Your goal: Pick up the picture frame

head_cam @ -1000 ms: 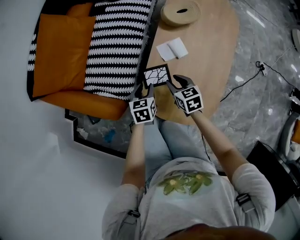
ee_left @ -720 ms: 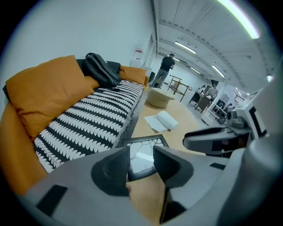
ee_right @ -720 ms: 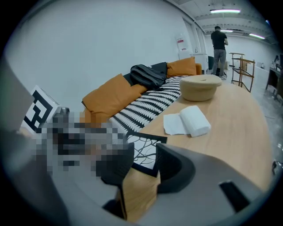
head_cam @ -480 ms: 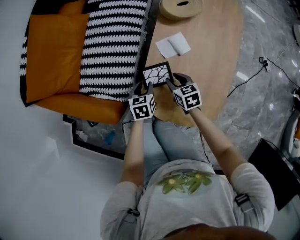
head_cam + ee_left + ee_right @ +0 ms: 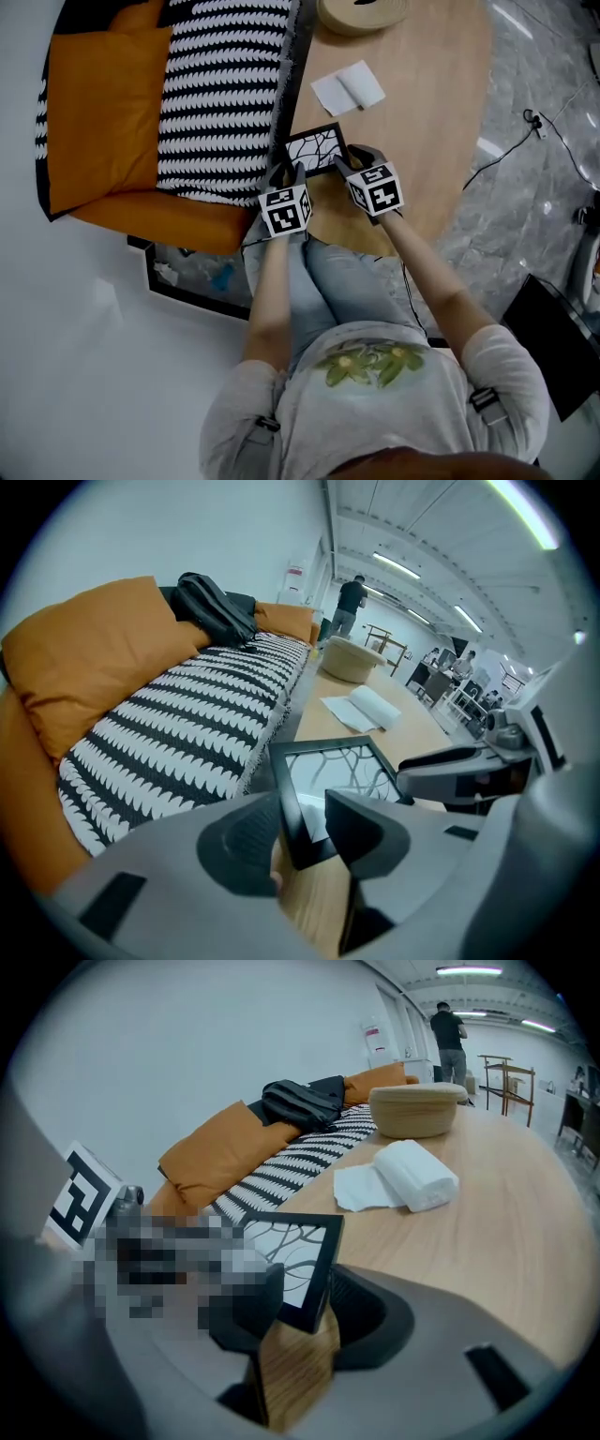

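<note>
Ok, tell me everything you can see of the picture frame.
The picture frame is a rectangle with a thin black border around a white print of dark branching lines. It seems flat on the wooden table, by the edge beside the striped sofa. One near corner sits between the parted jaws of the left gripper, the other between those of the right gripper, which have just been opening. Neither visibly clamps it.
</note>
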`<state>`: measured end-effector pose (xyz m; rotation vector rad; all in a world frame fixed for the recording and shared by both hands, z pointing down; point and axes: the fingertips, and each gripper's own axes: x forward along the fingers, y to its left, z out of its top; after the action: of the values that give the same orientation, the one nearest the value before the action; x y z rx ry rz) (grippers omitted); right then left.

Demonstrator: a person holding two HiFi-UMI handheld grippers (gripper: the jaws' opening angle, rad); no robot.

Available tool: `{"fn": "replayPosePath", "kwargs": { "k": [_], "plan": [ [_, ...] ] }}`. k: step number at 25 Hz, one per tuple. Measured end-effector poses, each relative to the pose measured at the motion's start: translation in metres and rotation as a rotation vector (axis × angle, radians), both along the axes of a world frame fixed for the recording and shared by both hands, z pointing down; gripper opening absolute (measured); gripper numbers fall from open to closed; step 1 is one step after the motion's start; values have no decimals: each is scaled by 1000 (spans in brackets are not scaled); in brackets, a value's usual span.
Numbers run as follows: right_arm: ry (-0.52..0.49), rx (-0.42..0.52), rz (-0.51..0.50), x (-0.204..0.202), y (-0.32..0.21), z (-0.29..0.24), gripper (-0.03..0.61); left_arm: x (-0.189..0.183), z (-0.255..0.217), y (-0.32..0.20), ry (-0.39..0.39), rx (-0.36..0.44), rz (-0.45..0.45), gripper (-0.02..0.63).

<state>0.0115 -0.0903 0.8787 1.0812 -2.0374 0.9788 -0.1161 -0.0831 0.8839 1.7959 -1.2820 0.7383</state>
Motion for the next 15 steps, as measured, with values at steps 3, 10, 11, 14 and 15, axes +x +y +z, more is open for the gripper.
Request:
{"fn": "replayPosePath", "kwargs": {
  "k": [3, 10, 11, 14, 15],
  "plan": [
    [19, -4, -7, 0, 1, 6, 143, -1, 6, 1, 3, -14, -4, 156],
    [22, -25, 5, 5, 4, 15, 132, 0, 12, 2, -3, -17, -3, 156],
    [20, -25, 8, 5, 5, 16, 126, 0, 12, 2, -4, -15, -1, 156],
    [32, -33, 11, 4, 6, 15, 123, -1, 11, 4, -8, -19, 2, 153],
    [42, -35, 10, 5, 6, 15, 116, -2, 10, 4, -8, -23, -1, 152]
  ]
}}
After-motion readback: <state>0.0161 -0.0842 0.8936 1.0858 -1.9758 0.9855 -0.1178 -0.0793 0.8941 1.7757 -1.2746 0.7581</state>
